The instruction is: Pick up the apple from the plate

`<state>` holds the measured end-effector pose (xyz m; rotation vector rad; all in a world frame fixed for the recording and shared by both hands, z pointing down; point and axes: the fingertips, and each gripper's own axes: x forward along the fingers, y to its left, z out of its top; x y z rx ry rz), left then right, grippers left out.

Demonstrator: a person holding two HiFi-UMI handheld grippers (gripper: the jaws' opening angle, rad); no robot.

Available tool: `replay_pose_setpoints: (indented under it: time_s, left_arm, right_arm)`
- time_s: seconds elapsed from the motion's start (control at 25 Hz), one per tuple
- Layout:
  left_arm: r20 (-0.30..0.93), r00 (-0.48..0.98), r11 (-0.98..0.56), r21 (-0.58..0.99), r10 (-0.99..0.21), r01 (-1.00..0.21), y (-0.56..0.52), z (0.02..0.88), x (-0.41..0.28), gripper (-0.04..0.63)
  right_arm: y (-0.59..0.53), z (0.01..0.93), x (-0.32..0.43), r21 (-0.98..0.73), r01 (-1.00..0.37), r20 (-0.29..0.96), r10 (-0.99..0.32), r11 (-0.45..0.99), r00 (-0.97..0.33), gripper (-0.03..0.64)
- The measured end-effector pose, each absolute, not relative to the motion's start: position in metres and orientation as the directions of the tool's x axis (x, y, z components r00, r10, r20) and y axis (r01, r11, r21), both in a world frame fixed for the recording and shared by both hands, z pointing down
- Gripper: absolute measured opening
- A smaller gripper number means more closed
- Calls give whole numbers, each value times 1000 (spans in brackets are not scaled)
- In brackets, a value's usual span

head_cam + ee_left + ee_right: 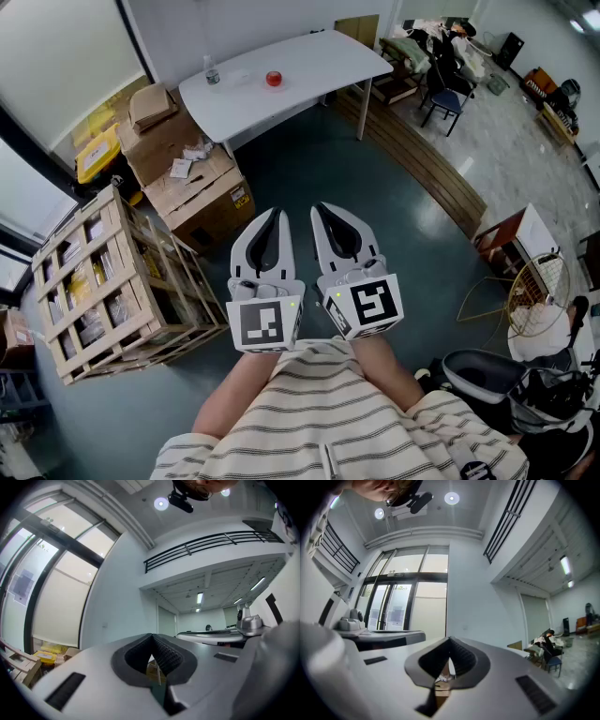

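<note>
1. Striped sleeves (pixel 309 422) fill the bottom of the head view; just beyond them both claws are held side by side above the dark floor, pointing towards the white worktop (pixel 319 56) at the far end of the room.
2. Left claw (pixel 275 217): jaws pressed together, tips meeting, nothing between them; right claw (pixel 321 212): the same, fully closed and empty.
3. Over to the apple (pixel 274 79); it sits small and red on the worktop, near a bottle (pixel 212 71), well apart from both claws; the plate under it is too small to make out from here.
4. My read: nothing of the pick is done yet; what's left is the whole approach across the floor, opening a claw, closing it round the apple and lifting it clear.
</note>
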<state>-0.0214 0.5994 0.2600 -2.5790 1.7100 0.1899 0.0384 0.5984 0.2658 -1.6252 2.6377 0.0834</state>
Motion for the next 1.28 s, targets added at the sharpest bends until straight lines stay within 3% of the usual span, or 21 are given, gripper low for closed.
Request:
replay_pose_setpoints:
  time_s: [0.88, 1.28]
  left_arm:
    - [-137, 464, -477, 92, -875, -874, 604, 280, -90, 5]
    - [-108, 443, -450, 61, -890, -891, 533, 294, -95, 5]
  right_arm:
    - [612, 280, -20, 50, -937, -20, -938, 345, -347, 12]
    - [540, 292, -28, 72, -927, -19, -929, 369, -371, 12]
